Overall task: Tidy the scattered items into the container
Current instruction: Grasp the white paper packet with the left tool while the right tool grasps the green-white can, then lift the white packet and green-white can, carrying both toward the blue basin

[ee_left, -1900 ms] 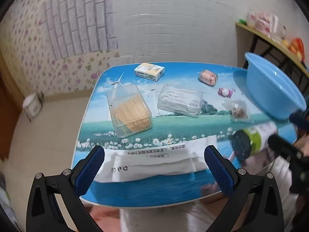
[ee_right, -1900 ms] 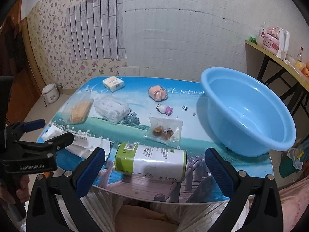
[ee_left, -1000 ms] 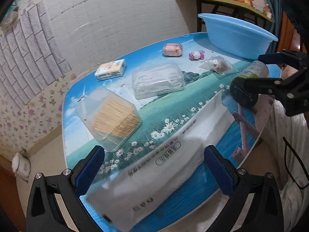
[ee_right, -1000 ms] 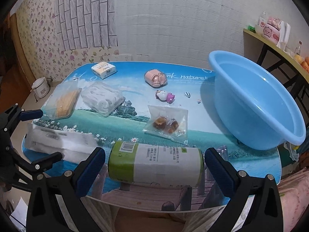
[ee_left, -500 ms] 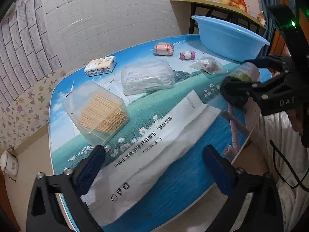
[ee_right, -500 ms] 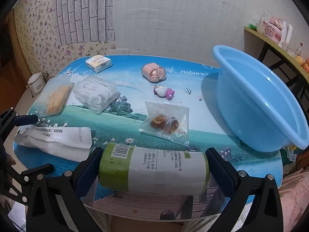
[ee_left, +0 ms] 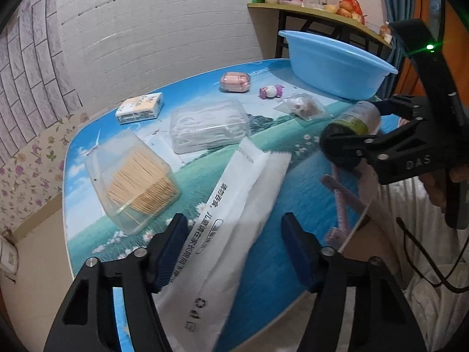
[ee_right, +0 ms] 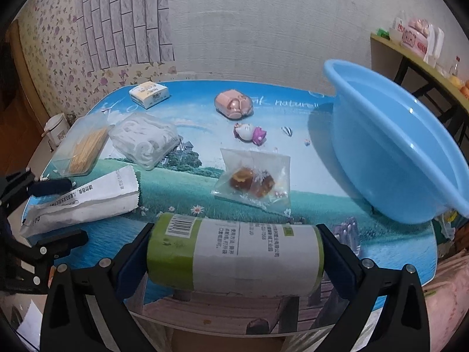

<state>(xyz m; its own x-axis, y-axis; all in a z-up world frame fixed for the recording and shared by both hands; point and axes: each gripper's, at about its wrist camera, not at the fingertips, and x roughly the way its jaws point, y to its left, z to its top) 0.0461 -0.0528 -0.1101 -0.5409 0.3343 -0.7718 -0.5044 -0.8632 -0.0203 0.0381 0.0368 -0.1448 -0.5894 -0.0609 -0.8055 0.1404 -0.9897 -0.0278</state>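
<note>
Scattered items are laid out across the printed surface [ee_right: 293,176], and the blue basin [ee_right: 410,158] that's meant to take them is parked at its right end, so everything below is placed relative to that basin.

Farthest from the basin, at the near-left corner of the surface, the long white packet [ee_left: 231,228] is found. Its long axis is seen running away from the left tool [ee_left: 234,249], more or less along the line the tool points, tilted a bit toward the basin side. So it's being straddled across its narrow width, which looks like the relation the pick turns on. The left tool's jaws are closing, the packet is between them, and the pads can't be seen pressing on it yet.

Much nearer the basin, at the front edge, the green-ended roll [ee_right: 234,255] is lying crosswise to the right tool [ee_right: 234,258], with one pad set against each end. It's clamped lengthwise, jaws about as wide as the roll is long.

Between those two and the basin, the snack bag [ee_right: 253,179], the toothpick box [ee_left: 137,182], the tub of white floss picks [ee_left: 209,127] and the small toys are left untouched. The right hand is judged the nearer one to the basin.
</note>
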